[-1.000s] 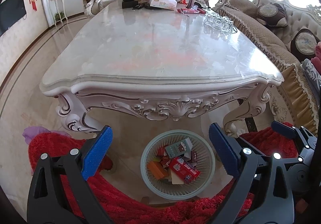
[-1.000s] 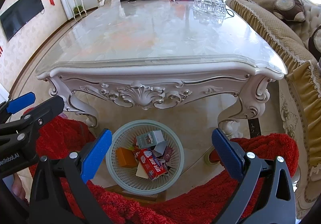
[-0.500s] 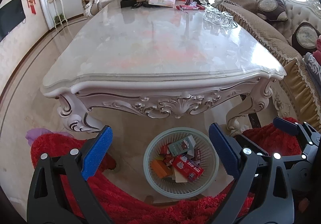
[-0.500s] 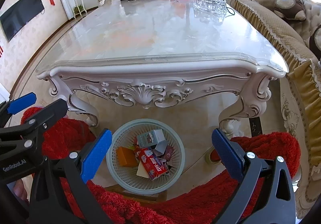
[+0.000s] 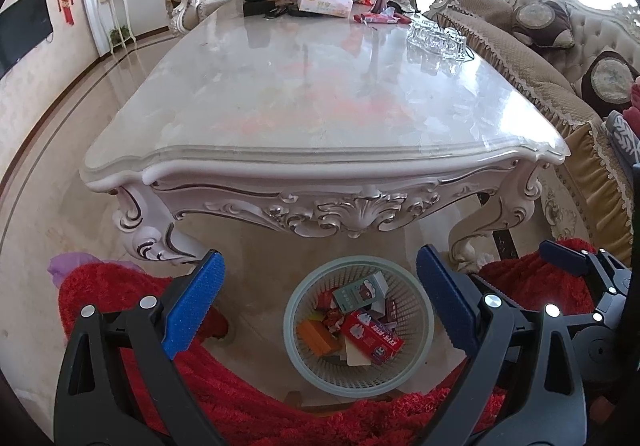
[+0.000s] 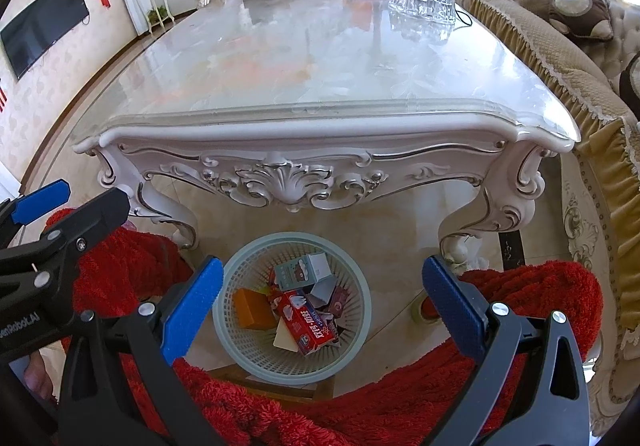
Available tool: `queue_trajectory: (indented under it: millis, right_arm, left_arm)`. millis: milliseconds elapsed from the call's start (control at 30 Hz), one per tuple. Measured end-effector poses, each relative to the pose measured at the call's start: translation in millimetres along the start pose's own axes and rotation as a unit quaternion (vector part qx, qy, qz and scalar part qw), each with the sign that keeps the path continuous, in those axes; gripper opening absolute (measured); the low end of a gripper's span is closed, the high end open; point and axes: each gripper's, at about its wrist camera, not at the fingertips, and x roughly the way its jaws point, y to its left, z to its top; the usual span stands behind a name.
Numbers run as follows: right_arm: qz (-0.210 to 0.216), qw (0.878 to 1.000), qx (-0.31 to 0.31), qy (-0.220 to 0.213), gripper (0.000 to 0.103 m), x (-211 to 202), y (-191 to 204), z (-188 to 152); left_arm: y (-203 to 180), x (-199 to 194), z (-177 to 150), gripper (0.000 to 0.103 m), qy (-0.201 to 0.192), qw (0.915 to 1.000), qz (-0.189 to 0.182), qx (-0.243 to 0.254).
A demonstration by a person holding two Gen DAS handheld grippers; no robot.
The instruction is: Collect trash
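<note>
Since the basket (image 5: pixel 359 326) on the floor already holds boxes and wrappers, I judge collection mostly done; only a pink wrapper (image 5: pixel 382 18) lies far off on the surface (image 5: pixel 320 94). Left gripper (image 5: pixel 320 310) gapes wide, empty, basket just below. Right view: right gripper (image 6: pixel 320 306) likewise wide, empty, over the basket.

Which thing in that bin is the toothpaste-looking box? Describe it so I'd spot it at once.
Find the ornate white table; on the floor before it stands a pale green mesh basket. Among the trash inside, the long red carton with blue-and-white print lies on top, beside an orange block and a teal carton.
</note>
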Motion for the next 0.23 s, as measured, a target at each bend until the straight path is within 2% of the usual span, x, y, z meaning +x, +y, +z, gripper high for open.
queue_trajectory:
  millis: [233]
  right_arm:
    - [-0.001,1.000,0.001,0.001,0.096,0.1,0.0,0.1]
  left_arm:
    - [-0.4,8.0,-0.9,0.094,0.018,0.9998,0.008,-0.002]
